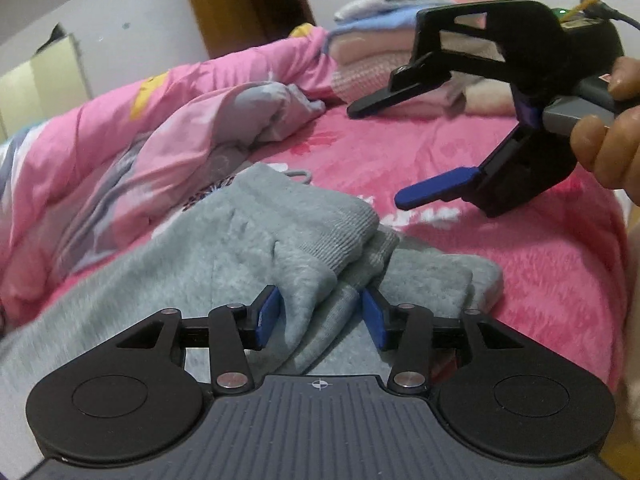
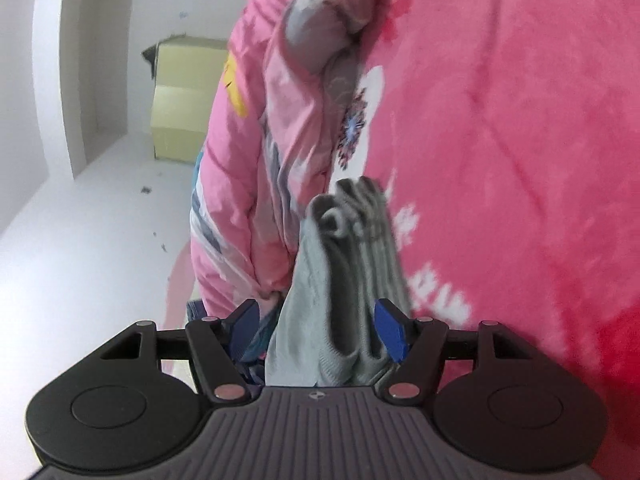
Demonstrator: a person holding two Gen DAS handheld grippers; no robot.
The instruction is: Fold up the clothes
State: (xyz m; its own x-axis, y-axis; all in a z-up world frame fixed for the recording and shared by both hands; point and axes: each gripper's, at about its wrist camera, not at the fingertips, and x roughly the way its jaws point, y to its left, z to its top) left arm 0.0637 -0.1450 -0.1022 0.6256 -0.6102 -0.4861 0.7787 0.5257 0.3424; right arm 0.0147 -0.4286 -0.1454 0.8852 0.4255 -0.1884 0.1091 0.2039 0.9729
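Left tongs (image 1: 320, 312): clamped on a bunched fold of the soft grey knitted fleece garment (image 1: 224, 248).
Right tongs (image 1: 384, 152): fingers wide apart in the left view, above the bed; in their own view, grey cloth between them.
Garment place: on the pink flowered bed sheet (image 1: 500, 216), beside the pink quilt (image 1: 120, 152).
Handling: light, limp, thick; I judge the ribbed hem best to grip.

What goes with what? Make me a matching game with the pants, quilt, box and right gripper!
Things:
1. pants
2. quilt
3. box
4. right gripper

Matches:
A. open
B. pale yellow
C. grey
D. pink

Pairs: 1-C, 2-D, 3-B, 4-A
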